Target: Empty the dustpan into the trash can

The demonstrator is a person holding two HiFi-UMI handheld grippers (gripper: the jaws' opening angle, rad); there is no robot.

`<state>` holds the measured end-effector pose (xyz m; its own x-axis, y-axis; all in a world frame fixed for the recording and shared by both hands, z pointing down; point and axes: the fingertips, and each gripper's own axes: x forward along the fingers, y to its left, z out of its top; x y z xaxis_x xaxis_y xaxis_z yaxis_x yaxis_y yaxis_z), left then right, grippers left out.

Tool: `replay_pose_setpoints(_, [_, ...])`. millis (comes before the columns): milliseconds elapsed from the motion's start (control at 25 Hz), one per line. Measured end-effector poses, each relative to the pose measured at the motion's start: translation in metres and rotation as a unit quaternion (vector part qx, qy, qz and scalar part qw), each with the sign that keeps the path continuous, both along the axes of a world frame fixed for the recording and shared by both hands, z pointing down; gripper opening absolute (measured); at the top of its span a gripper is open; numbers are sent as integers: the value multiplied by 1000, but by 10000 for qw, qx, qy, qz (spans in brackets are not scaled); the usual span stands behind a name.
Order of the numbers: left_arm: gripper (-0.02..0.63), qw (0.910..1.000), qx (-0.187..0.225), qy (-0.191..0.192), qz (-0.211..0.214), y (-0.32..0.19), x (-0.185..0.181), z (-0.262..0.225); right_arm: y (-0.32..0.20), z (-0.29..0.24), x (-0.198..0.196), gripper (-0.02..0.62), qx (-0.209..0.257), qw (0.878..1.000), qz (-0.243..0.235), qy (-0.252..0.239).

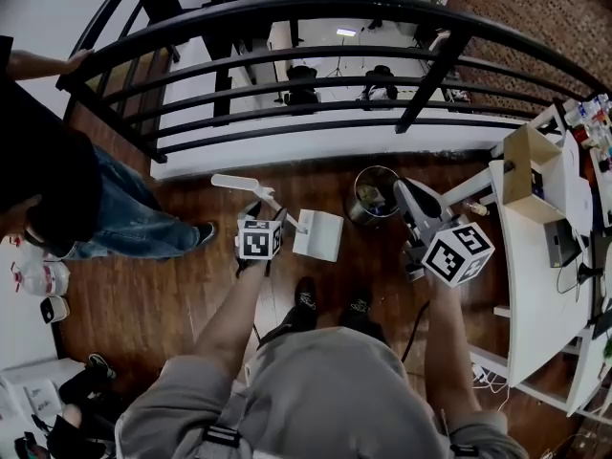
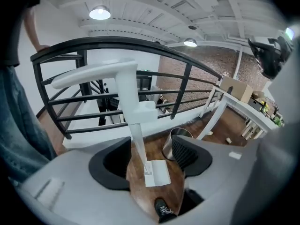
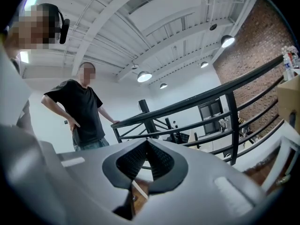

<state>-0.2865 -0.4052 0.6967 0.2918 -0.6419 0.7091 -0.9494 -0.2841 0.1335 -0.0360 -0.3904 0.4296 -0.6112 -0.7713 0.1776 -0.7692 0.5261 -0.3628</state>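
A white long-handled dustpan [image 1: 318, 234] stands on the wooden floor, its handle [image 1: 239, 182] leaning up to the left. My left gripper [image 1: 267, 210] is at the pole just below the grip, jaws wide open. In the left gripper view the pole [image 2: 136, 139] runs between the open jaws [image 2: 151, 156] without either pad pressing it, and the pan [image 2: 157, 172] lies on the floor below. The round metal trash can [image 1: 375, 194] [image 2: 176, 142] stands just right of the pan. My right gripper [image 1: 409, 195] [image 3: 146, 146] hovers right of the can, shut with nothing in it.
A black railing [image 1: 287, 65] runs across just beyond the can, with a drop to a lower floor behind it. A white table [image 1: 535, 285] with a cardboard box [image 1: 531, 170] fills the right. A person in jeans [image 1: 115, 208] stands at the left. My shoes [image 1: 306, 299] are behind the pan.
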Motion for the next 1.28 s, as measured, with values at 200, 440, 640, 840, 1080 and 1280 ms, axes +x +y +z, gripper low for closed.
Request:
replay_pose_setpoints(200, [165,9989,118,381,-265,22,32,-40,-7,-21,16,0,217,9996,-105,136])
replay_pose_setpoints(440, [6,9724,1703,1478,606,5,130,-171,-5,-57,31,0,752,9965,-98,361])
replay_pose_setpoints(640, [6,9315,2379,2130,1744,-2,210,-282,0,-76,53,0,1043,9939,1,370])
replay_pose_setpoints(840, [6,8996,2725,2208,2603,2,256,-344,4,-94,73,0,1198,9923,159,276])
replay_pose_setpoints(1080, [6,8944,2805,2154,2736,-2,278,-361,8,-109,91,0,1322,9901,264,389])
replay_pose_setpoints(1280, [6,8966,2786,2163,2676,-4,282,-363,9,-115,91,0,1344,9894,264,473])
